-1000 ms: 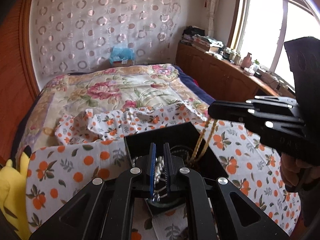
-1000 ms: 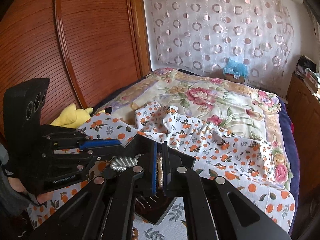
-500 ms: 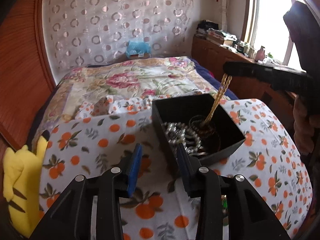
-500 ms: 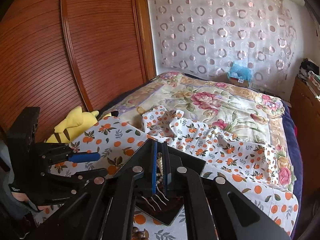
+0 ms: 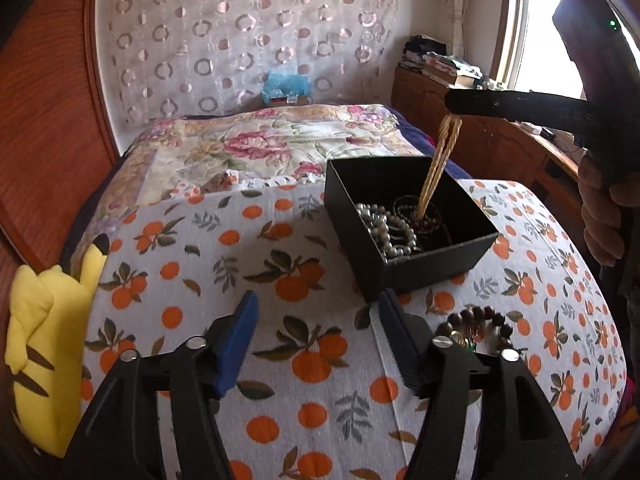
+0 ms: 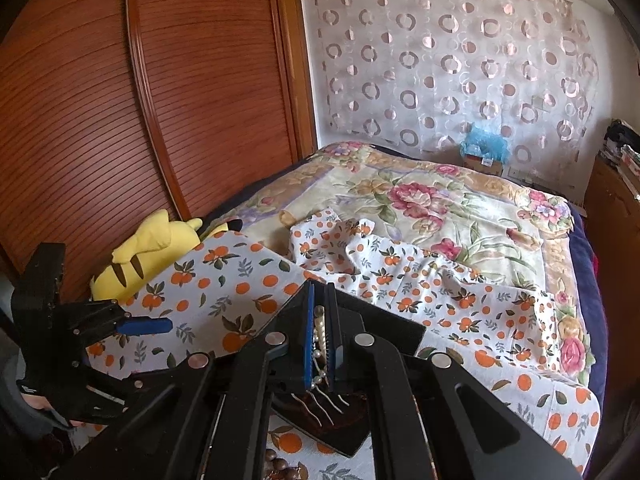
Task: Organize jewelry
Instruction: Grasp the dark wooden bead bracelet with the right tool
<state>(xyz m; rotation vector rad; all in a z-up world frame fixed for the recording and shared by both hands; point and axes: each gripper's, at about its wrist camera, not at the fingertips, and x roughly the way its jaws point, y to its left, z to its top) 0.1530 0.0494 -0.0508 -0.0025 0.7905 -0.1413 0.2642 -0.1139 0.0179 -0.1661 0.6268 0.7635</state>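
Note:
A black open box (image 5: 436,256) stands on the orange-print cloth (image 5: 208,264). In it lie a silver bead strand (image 5: 384,228) and a dark bead bracelet (image 5: 426,218). My right gripper (image 5: 452,107) hovers above the box, shut on a gold rope necklace (image 5: 438,164) whose lower end hangs into it. In the right wrist view the necklace (image 6: 319,330) shows between the shut pads of that gripper (image 6: 319,300). My left gripper (image 5: 316,320) is in front of the box, its jaws opening with nothing between them. A brown bead bracelet (image 5: 476,326) lies on the cloth by its right finger.
A yellow plush toy (image 5: 44,340) lies at the cloth's left edge. Beyond the cloth a floral quilt (image 5: 256,144) covers the bed. A wooden wardrobe (image 6: 120,120) stands to the left, and a cabinet with books (image 5: 440,76) is under the window. A hand (image 5: 600,216) grips the right tool.
The left gripper let go of the silver bead strand, which now lies in the box. It drew back from the box and its jaws spread. The right gripper kept still with the gold necklace.

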